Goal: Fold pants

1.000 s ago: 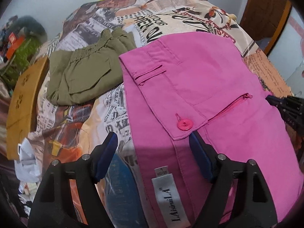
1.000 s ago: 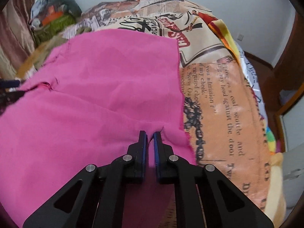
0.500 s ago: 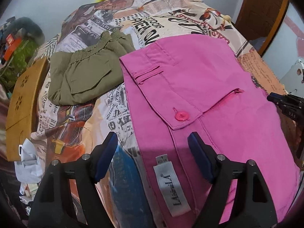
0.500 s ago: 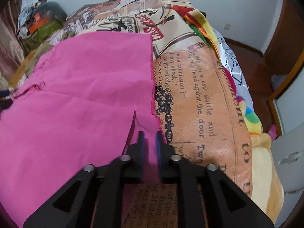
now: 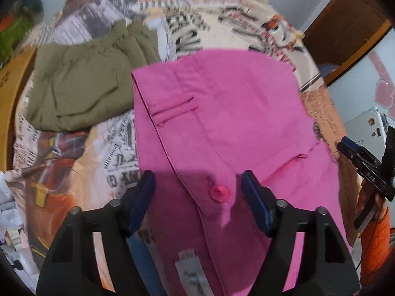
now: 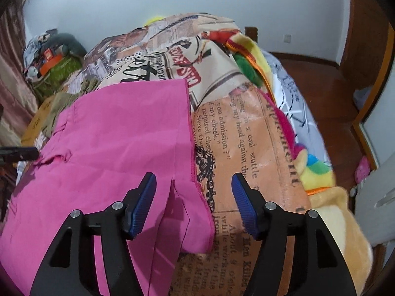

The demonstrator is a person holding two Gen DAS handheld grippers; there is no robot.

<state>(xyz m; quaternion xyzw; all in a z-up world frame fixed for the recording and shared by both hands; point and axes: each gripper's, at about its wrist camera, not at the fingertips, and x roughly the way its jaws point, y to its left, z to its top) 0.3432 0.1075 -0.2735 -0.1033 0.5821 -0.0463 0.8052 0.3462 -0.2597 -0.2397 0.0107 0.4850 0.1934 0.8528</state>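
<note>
Pink pants [image 5: 222, 128] lie flat under both grippers: left gripper [image 5: 197, 192] closing, jaws apart around the waistband button [image 5: 219, 192] (untouched); right gripper [image 6: 193, 197] opening, hem corner lying loose between.

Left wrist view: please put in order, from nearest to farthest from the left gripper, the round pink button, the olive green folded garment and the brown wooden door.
1. Round pink button: between the closing jaws of the left gripper.
2. Olive green folded garment: upper left, on the printed bedcover.
3. Brown wooden door: top right, beyond the bed.
</note>
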